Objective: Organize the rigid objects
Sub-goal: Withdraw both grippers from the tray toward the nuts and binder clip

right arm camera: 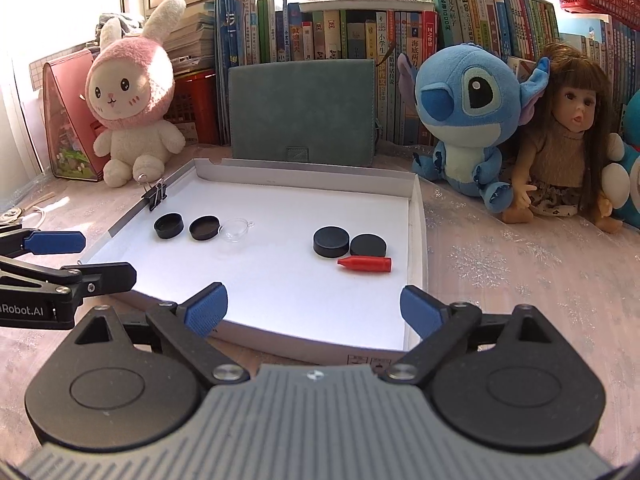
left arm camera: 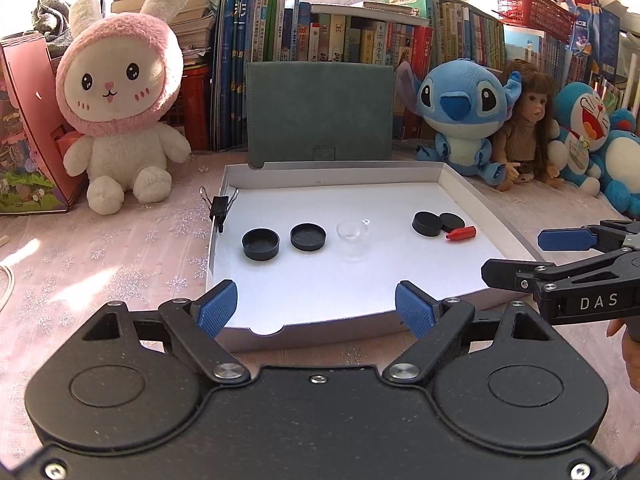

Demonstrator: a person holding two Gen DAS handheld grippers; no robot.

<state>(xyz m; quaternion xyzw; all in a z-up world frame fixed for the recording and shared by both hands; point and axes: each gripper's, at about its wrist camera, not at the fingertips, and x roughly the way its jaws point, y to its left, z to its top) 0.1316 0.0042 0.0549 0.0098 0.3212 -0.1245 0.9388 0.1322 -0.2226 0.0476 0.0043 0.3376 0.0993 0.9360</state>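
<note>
Both my grippers, left (left arm camera: 316, 306) and right (right arm camera: 314, 310), are spread wide and hold nothing. They hang at the near edge of the white tray (right arm camera: 256, 178). Inside it, the clear cup (right arm camera: 236, 230) touches a black lid (right arm camera: 205, 227). I might knock the lid if I grab the cup carelessly.

Counter (left arm camera: 100, 264) is covered with a pale pink cloth printed with snowflakes. A shallow white box tray (left arm camera: 452, 184) lies flat at centre, a black binder clip (left arm camera: 219, 207) fastened on its left wall. Behind the tray a green case (left arm camera: 320, 112) stands upright. A pink-hooded rabbit plush (left arm camera: 120, 100) sits to the left. A blue plush (left arm camera: 460, 116), a long-haired doll (left arm camera: 524, 128) and further blue plush toys (left arm camera: 584, 132) sit to the right. Books (left arm camera: 360, 40) line the back.
</note>
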